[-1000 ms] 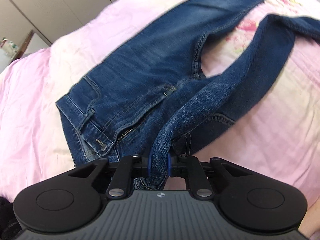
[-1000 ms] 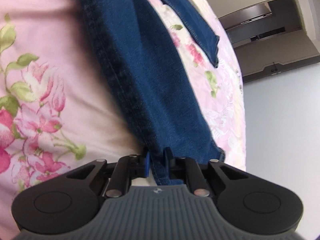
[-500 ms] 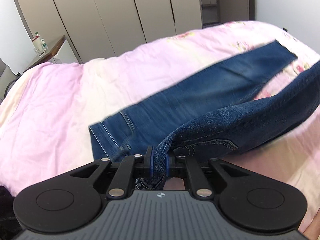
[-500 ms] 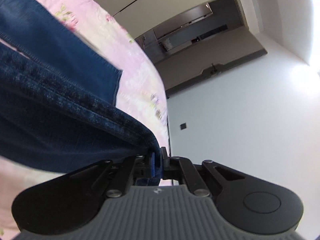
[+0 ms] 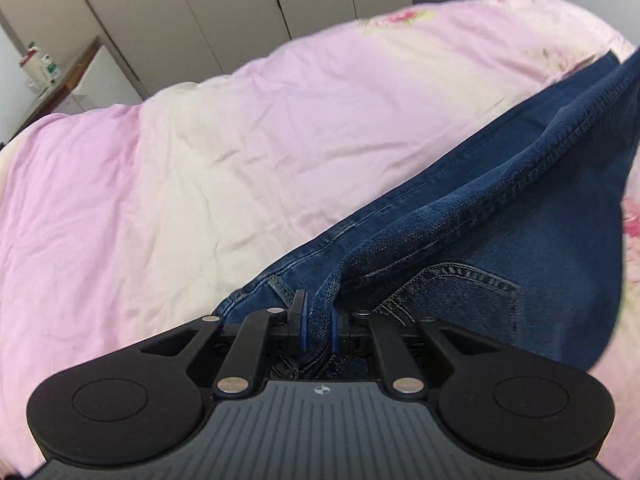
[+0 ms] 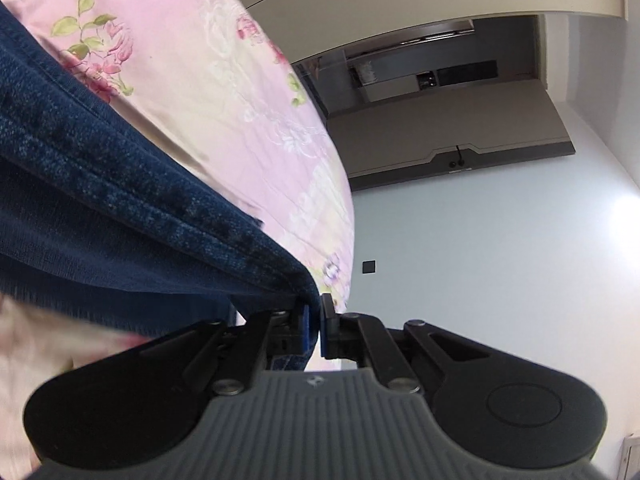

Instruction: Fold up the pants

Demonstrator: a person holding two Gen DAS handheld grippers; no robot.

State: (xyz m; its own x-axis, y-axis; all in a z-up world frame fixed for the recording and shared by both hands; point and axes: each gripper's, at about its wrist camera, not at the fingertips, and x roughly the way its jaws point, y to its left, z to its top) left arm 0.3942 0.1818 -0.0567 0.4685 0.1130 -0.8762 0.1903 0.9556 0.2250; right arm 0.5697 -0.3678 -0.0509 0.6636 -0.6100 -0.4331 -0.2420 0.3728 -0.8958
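Observation:
Blue jeans (image 5: 500,248) lie on a pink bed, one leg folded over onto the other. My left gripper (image 5: 318,316) is shut on the jeans' waistband edge, with a back pocket (image 5: 460,284) showing just right of it. My right gripper (image 6: 314,316) is shut on the hem end of the jeans' leg (image 6: 120,216), which stretches away to the left above the bed. The far leg is mostly hidden under the lifted one.
The pink and cream floral bedcover (image 5: 240,152) spreads left and ahead. Beige wardrobe doors (image 5: 200,12) stand behind the bed, with a side table (image 5: 52,76) at left. In the right wrist view the bed edge (image 6: 344,200) drops off toward a white wall (image 6: 500,240).
Both grippers carried the held leg across over the other leg. The spread-out jeans now lie doubled, and the left gripper has come down close to the far waistband.

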